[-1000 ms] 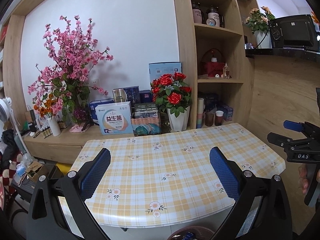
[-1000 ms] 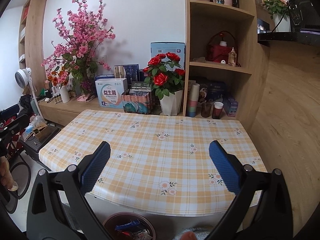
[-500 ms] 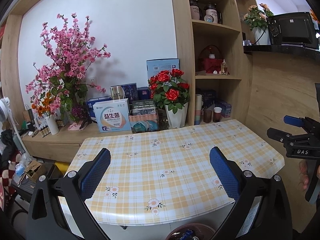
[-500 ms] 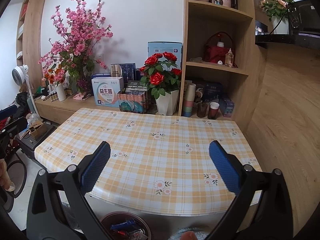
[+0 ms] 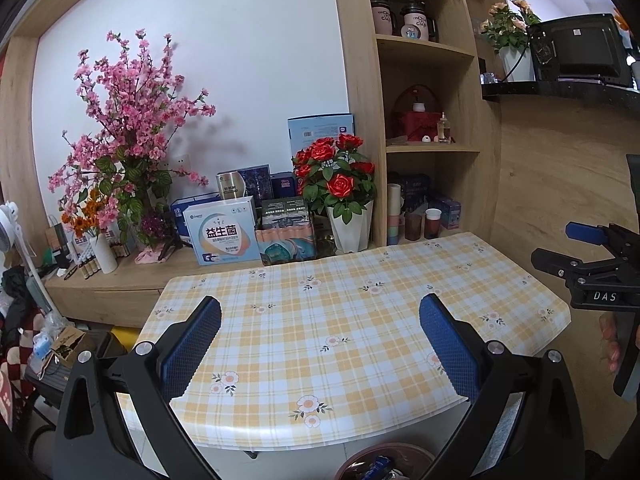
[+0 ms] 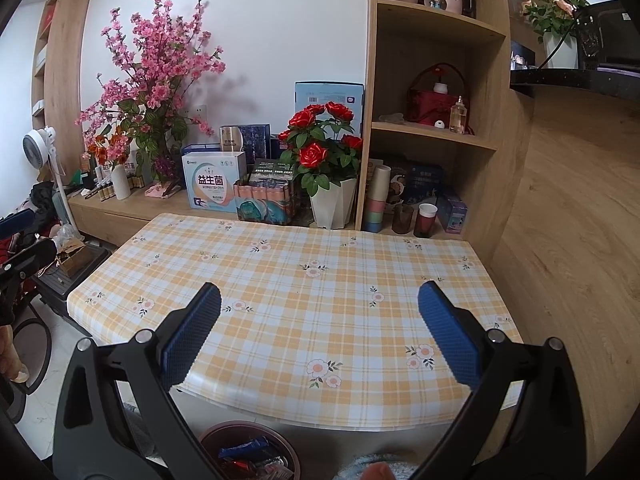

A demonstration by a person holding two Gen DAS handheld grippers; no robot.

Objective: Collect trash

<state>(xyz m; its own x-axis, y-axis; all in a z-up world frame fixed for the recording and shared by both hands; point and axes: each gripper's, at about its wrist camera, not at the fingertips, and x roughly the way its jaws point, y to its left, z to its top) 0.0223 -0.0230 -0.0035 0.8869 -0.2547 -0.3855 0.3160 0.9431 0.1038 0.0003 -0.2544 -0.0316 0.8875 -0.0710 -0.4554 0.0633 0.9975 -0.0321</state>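
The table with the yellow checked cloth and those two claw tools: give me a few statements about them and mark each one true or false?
1. Both grippers, left gripper and right gripper, are open and hold nothing. True.
2. Trash lies scattered on the table. False: its cloth is bare.
3. The bin below the table's near edge holds wrappers. True.
4. The rose pot stands on the table. False: it stands on the ledge behind.
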